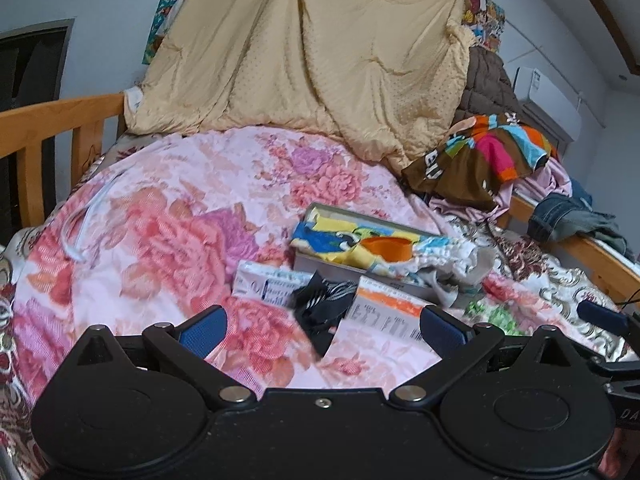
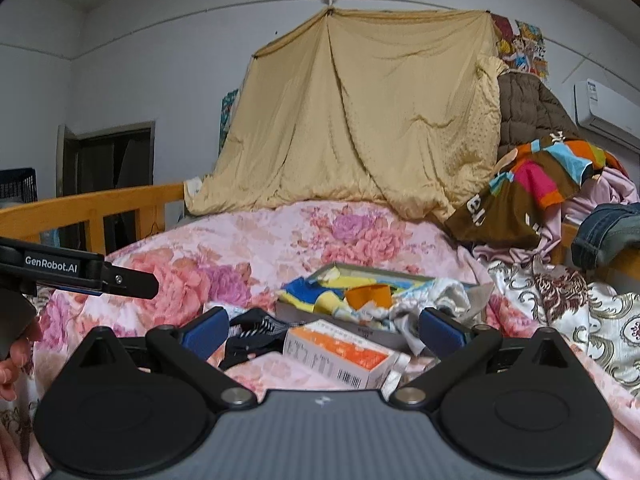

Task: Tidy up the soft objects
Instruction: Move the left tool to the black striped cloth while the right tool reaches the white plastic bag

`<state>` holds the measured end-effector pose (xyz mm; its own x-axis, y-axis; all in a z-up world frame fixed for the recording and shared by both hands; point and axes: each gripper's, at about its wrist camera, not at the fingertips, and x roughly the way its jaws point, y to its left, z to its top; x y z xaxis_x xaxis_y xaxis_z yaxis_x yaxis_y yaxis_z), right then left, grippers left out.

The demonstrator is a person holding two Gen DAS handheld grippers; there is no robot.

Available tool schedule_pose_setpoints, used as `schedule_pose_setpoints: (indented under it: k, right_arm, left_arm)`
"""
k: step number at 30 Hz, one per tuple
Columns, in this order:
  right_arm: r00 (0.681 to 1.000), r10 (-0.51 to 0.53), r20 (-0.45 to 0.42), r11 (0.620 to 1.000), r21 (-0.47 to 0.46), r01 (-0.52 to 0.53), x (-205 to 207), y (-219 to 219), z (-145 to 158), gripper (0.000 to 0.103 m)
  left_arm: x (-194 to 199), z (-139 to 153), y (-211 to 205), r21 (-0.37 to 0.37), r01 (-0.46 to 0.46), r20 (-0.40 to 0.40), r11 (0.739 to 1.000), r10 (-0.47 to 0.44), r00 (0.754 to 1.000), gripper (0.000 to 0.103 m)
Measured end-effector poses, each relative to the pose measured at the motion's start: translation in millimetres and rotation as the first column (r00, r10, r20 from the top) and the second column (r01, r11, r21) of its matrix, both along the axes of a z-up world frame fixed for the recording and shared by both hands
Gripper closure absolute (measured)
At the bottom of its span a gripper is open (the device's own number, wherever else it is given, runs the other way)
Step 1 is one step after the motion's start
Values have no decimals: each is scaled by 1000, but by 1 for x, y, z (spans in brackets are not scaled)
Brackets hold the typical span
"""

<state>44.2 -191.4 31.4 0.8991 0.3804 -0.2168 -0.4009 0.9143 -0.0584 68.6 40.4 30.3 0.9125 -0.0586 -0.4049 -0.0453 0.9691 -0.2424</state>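
Note:
A grey shallow box (image 1: 320, 262) (image 2: 304, 314) lies on the floral quilt (image 1: 168, 216) (image 2: 256, 240), stuffed with blue-and-yellow cloths (image 1: 332, 240) (image 2: 316, 296) and an orange piece (image 1: 386, 249) (image 2: 368, 296). A black striped fabric item (image 1: 324, 304) (image 2: 252, 334) lies in front of it, between a white-blue packet (image 1: 268, 282) and an orange-white carton (image 1: 384, 312) (image 2: 340, 354). My left gripper (image 1: 322, 330) is open, just short of the black fabric. My right gripper (image 2: 324, 332) is open too, with the carton and the black fabric between its fingers, untouched.
A tan blanket (image 1: 304, 52) (image 2: 360, 120) hangs at the head of the bed. Piled clothes (image 1: 492, 156) (image 2: 536, 192) and jeans (image 1: 568, 216) (image 2: 612, 232) sit at the right. Wooden bed rails (image 1: 52, 120) (image 2: 92, 208) run along both sides. The other gripper's arm (image 2: 80, 272) shows at left.

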Motion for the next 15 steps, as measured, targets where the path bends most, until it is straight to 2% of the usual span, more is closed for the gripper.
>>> schedule_pose_setpoints:
  k: [11,15]
  right_arm:
    - [996,-13,-89,999,-49,9,8,9,-14,0]
    - [990,-20,-140,998,-64,12,16,12,-21,0]
  left_arm:
    - [4,-22,-4,40,25,-104,999,-21,994,1]
    - [7,-28,-6,25,43,-134,999,-39,990,1]
